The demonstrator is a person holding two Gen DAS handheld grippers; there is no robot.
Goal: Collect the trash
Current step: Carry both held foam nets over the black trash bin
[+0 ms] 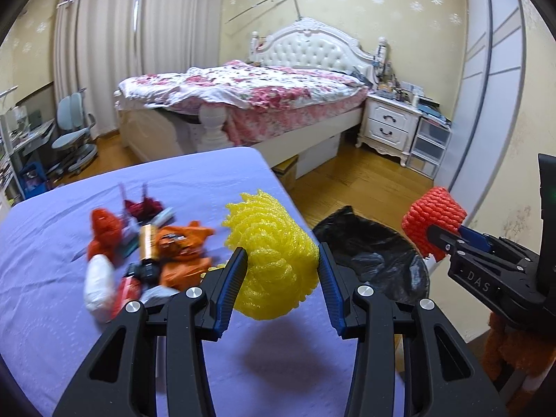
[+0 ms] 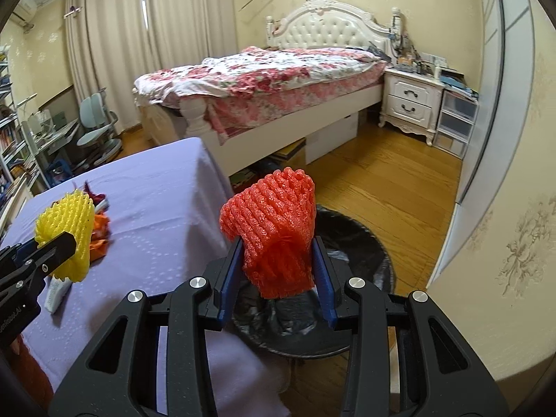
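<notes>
Both hand-held grippers loaded.
Left hand-held gripper [image 1: 282,271] clamps yellow foam net [image 1: 271,260]; right hand-held gripper [image 2: 278,267] clamps red foam net [image 2: 274,232] above black-lined bin [image 2: 368,260].

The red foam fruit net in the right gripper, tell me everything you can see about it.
The red foam fruit net is a soft mesh sleeve of woven foam strands, bunched and folded over at the top. The right gripper pinches its lower half between blue-padded fingers, holding it upright in the air. It hangs above the black-lined round trash bin, beside the purple-clothed table, touching nothing but the pads.
</notes>
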